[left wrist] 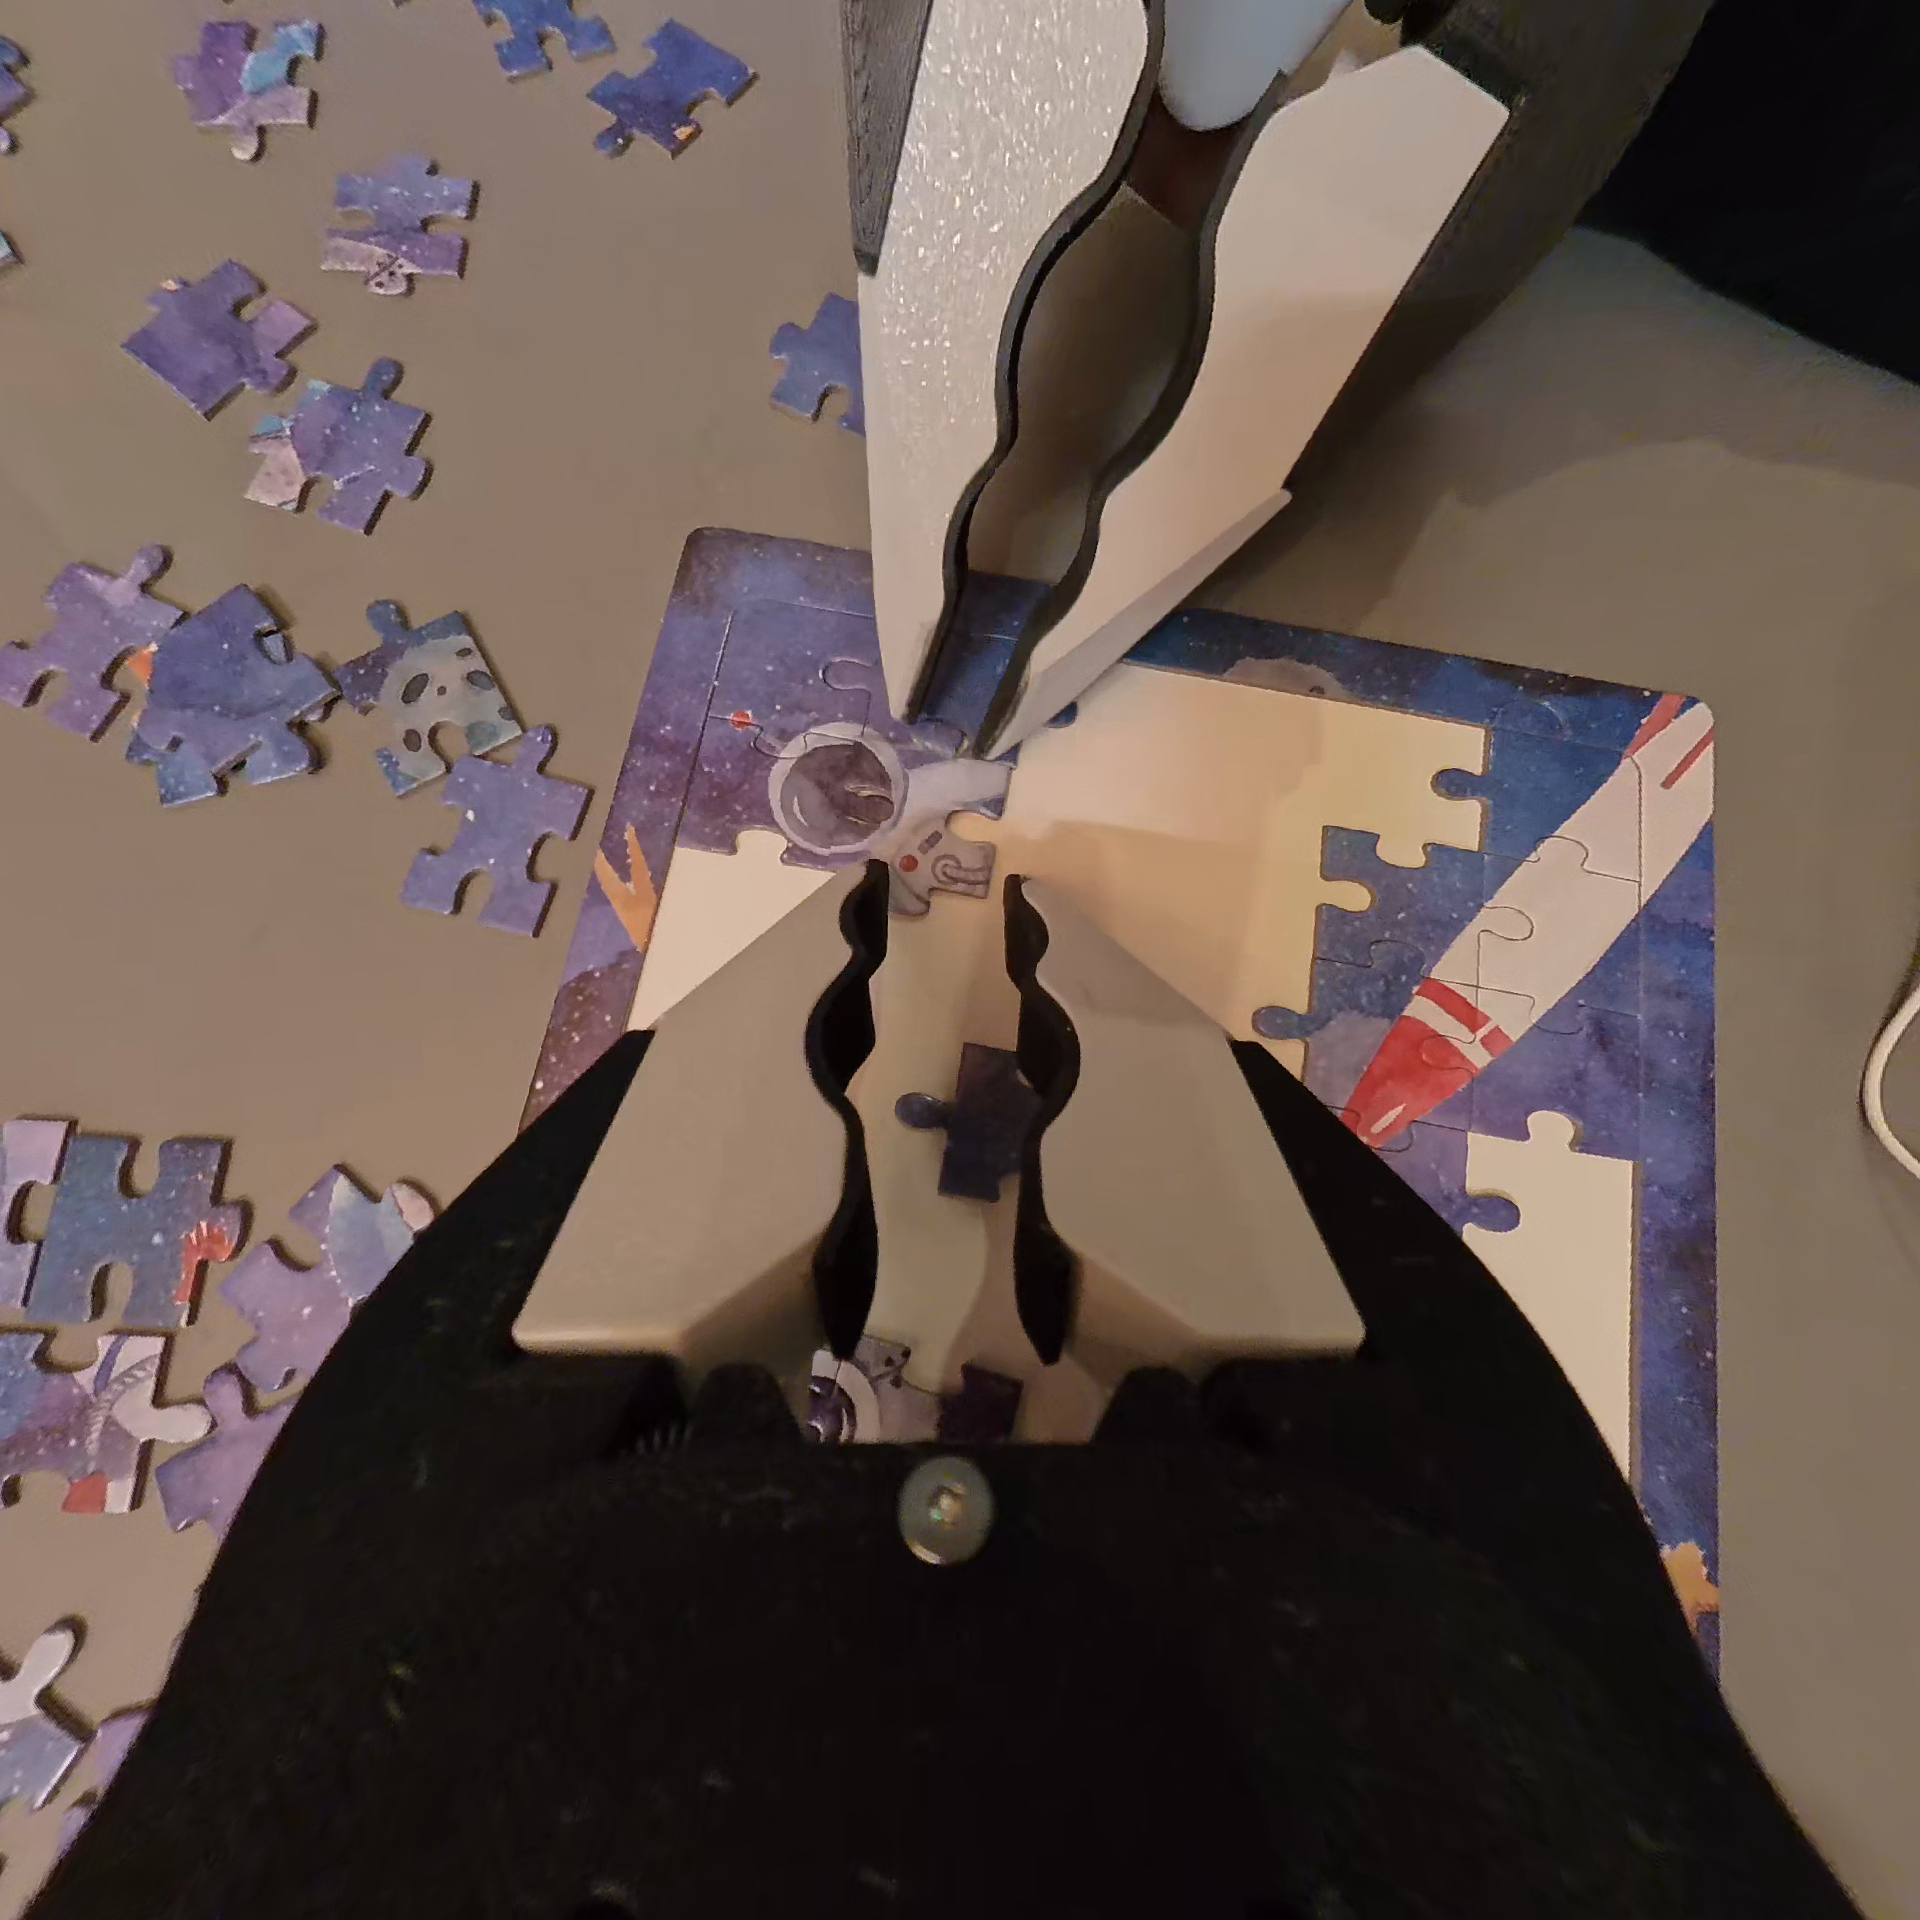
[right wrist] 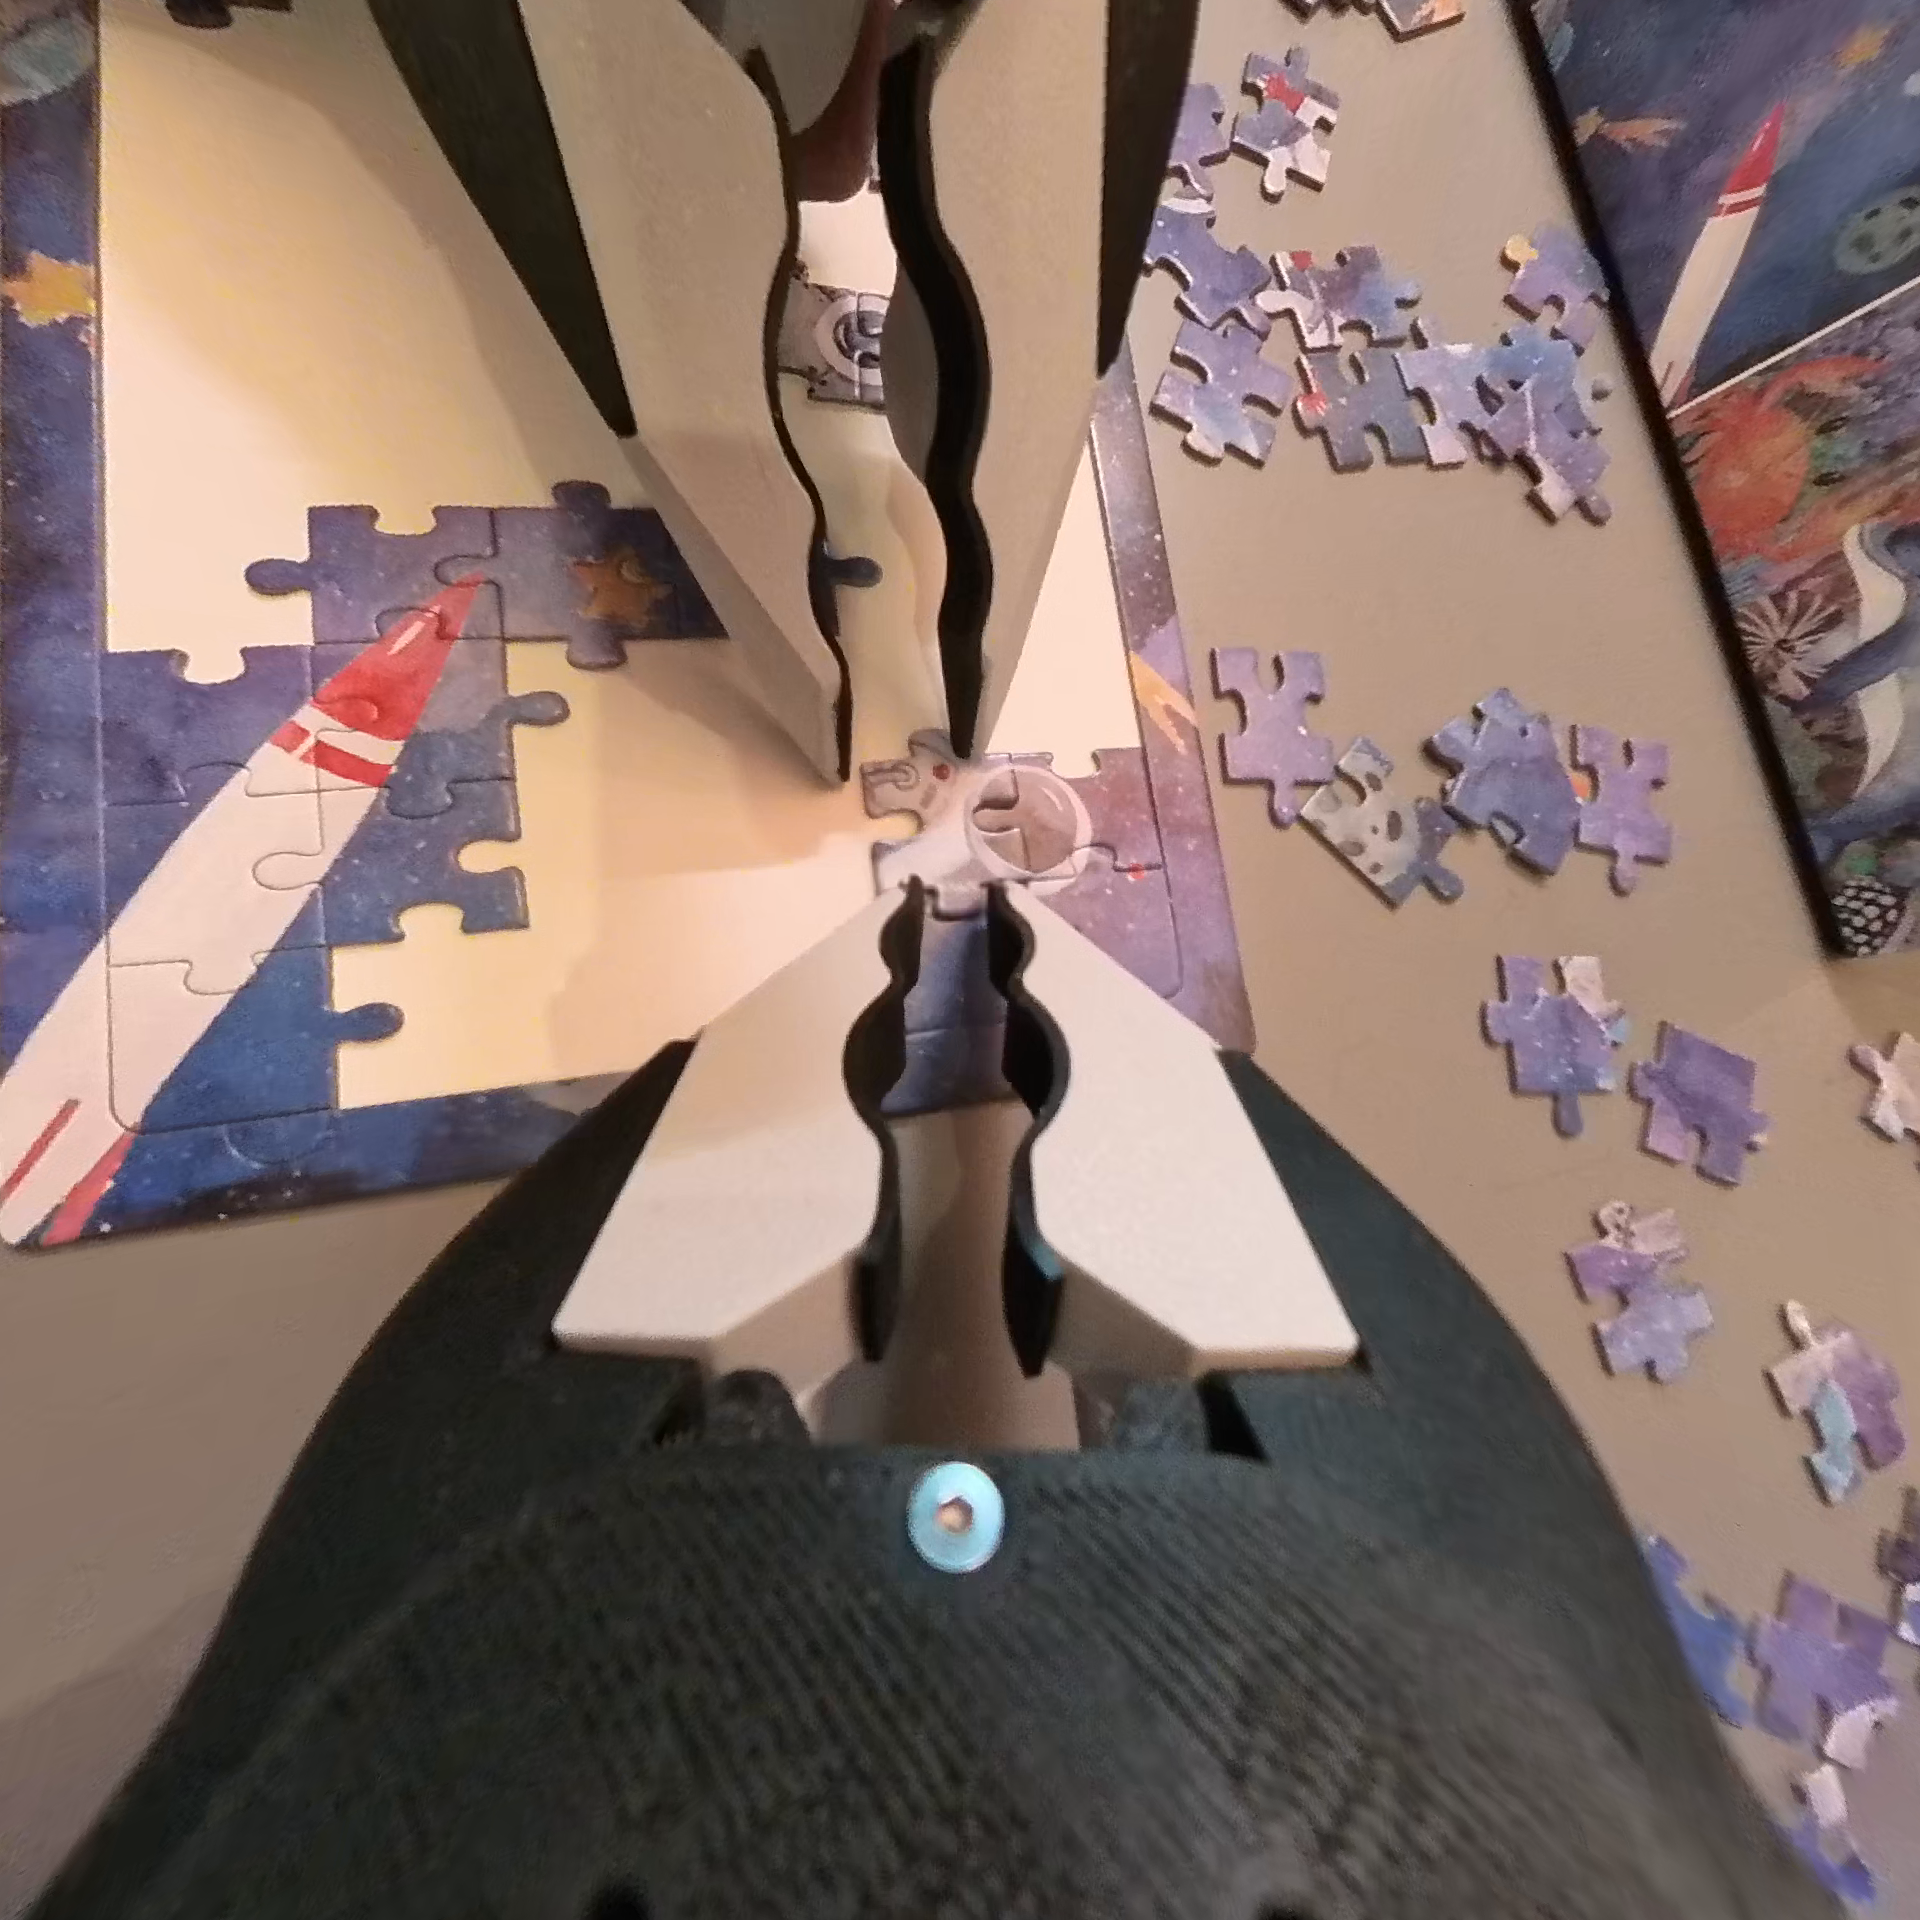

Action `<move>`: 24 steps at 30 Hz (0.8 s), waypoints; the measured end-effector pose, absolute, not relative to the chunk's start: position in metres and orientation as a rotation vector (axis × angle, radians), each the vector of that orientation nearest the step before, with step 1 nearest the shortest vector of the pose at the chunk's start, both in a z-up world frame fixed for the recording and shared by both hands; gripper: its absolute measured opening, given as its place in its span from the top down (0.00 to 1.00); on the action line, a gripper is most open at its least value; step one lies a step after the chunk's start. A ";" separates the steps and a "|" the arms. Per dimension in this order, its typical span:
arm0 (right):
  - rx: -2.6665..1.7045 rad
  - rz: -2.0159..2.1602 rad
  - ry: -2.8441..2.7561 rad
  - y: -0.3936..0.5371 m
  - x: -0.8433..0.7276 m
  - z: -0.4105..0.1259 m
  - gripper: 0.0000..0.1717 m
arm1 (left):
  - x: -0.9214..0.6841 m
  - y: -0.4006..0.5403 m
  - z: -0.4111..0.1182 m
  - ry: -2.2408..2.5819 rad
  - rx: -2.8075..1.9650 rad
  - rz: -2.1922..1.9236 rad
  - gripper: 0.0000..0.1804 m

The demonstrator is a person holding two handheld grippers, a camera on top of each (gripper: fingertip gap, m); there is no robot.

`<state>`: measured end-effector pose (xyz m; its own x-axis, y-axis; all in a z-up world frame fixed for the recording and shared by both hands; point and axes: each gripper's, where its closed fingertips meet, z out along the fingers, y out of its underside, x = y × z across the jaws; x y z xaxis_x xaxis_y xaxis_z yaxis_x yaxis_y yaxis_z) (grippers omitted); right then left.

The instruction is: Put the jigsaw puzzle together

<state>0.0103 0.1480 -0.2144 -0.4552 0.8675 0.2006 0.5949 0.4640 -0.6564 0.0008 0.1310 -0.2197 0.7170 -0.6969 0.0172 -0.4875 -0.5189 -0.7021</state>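
Loose purple puzzle pieces (left wrist: 260,707) scattered over tabletop (left wrist: 582,436) at far left. Then puzzle tray (left wrist: 1683,1195), partly filled. Left tool (left wrist: 940,888) over cream bare patch, fingers apart, gripping nothing, tips right at astronaut piece (left wrist: 914,831). Right tool (left wrist: 951,732) comes from opposite side, fingers slightly apart, nothing gripped, tips down on that same piece's far edge. Rocket section (left wrist: 1507,935) assembled at right.
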 end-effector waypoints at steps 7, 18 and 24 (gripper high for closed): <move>-1.221 0.706 -2.204 0.147 0.011 -0.215 0.94 | 0.001 0.131 -0.220 0.893 -2.226 -0.396 0.89; -1.200 0.710 -2.213 0.141 0.008 -0.215 0.90 | 0.001 0.131 -0.221 0.895 -2.228 -0.398 0.89; -1.217 0.727 -2.220 0.140 0.009 -0.217 0.90 | 0.001 0.131 -0.221 0.894 -2.228 -0.394 0.89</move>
<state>0.0091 0.1402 -0.2169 -0.4739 0.8638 0.1712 0.5954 0.4575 -0.6604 0.0008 0.1311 -0.2212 0.7165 -0.6973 0.0217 -0.4863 -0.5215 -0.7011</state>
